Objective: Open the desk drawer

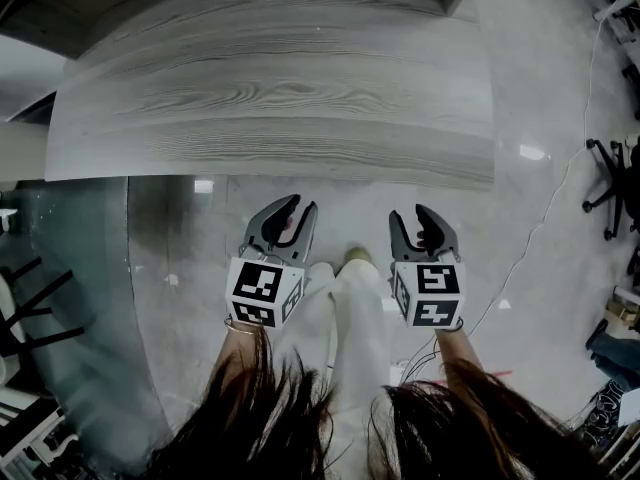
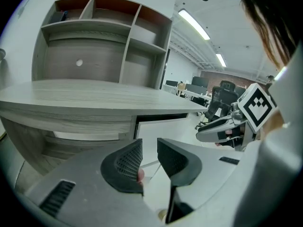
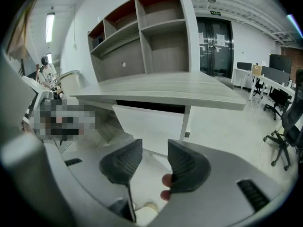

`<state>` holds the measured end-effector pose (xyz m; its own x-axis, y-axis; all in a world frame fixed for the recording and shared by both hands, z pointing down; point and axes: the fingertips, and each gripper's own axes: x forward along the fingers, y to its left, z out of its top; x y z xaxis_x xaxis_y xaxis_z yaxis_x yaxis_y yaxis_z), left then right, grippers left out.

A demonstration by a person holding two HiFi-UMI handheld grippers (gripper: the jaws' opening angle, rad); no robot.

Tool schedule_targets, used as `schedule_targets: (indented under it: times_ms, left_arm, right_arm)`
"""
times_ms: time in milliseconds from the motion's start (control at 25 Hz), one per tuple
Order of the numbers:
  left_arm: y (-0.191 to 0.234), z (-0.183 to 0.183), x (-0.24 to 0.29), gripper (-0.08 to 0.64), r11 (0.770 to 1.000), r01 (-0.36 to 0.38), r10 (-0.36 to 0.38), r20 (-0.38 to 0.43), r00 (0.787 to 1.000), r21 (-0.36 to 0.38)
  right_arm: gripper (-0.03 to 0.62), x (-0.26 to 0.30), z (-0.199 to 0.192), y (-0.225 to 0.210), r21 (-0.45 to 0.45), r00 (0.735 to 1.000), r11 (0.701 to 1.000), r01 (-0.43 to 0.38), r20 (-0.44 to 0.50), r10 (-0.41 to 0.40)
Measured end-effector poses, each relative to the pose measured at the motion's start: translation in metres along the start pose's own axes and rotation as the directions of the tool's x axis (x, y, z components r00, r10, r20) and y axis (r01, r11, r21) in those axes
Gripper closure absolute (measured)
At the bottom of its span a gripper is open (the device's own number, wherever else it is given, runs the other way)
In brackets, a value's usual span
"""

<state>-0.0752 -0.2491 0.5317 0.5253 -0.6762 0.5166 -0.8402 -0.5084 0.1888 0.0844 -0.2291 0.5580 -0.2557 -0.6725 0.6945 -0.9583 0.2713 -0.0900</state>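
The grey wood desk top fills the upper half of the head view. Under it, a white panel that may be the drawer front hangs below a dark gap; it shows again in the right gripper view. My left gripper and right gripper are held side by side over the floor, just short of the desk's front edge and apart from it. The left gripper has a narrow gap between its jaws, the right gripper a wider one. Neither holds anything.
An open shelf unit stands at the back of the desk. A glass-like sheet lies at the left. An office chair and a floor cable are at the right. The person's shoe is between the grippers.
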Motion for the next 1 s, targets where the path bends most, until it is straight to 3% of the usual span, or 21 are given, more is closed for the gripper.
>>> schedule_targets:
  times_ms: [1000]
  left_arm:
    - [0.018, -0.012, 0.046, 0.449, 0.999, -0.034, 0.034, -0.016, 0.999, 0.036]
  right_arm:
    - [0.379, 0.047, -0.014, -0.029, 0.000, 0.998, 1.000, 0.003, -0.059, -0.003]
